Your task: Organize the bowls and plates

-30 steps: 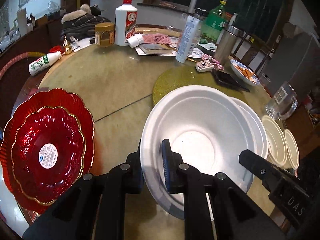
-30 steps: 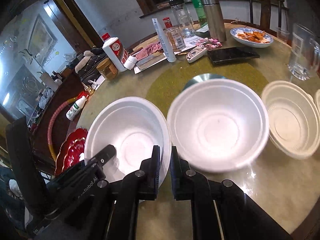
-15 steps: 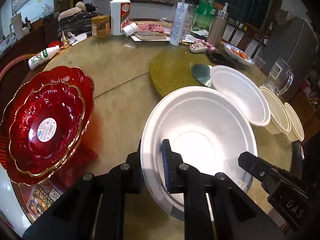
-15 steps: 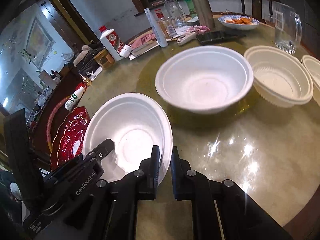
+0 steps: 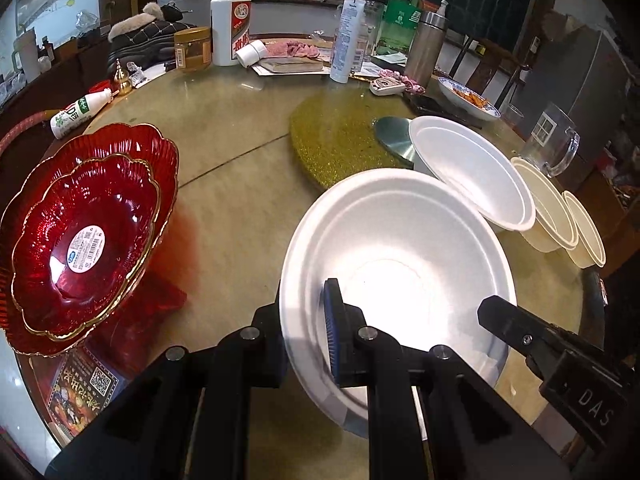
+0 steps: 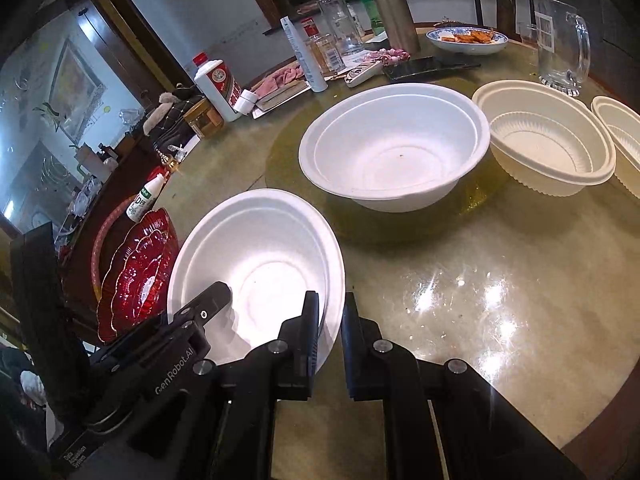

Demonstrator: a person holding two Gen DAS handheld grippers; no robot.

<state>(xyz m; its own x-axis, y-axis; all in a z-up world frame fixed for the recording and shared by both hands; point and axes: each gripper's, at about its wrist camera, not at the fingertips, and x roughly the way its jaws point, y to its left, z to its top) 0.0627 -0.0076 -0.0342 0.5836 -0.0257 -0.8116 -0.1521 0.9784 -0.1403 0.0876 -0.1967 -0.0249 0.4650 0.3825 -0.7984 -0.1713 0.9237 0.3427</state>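
Currently both grippers pinch the same white foam bowl (image 5: 400, 264) by its rim: left gripper (image 5: 308, 332) lower centre of left-wrist frame, right gripper (image 6: 330, 328) lower centre of right-wrist frame. 2nd white bowl (image 6: 394, 144) sits upper centre; red plates (image 5: 84, 232) stacked at left.

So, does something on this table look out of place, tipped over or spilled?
Two things lie on their side near the far edge: a small white drink bottle at the left rim and a small white cup beside the tall white liquor bottle. No spill shows around either. The white bowls and red plates look undamaged.
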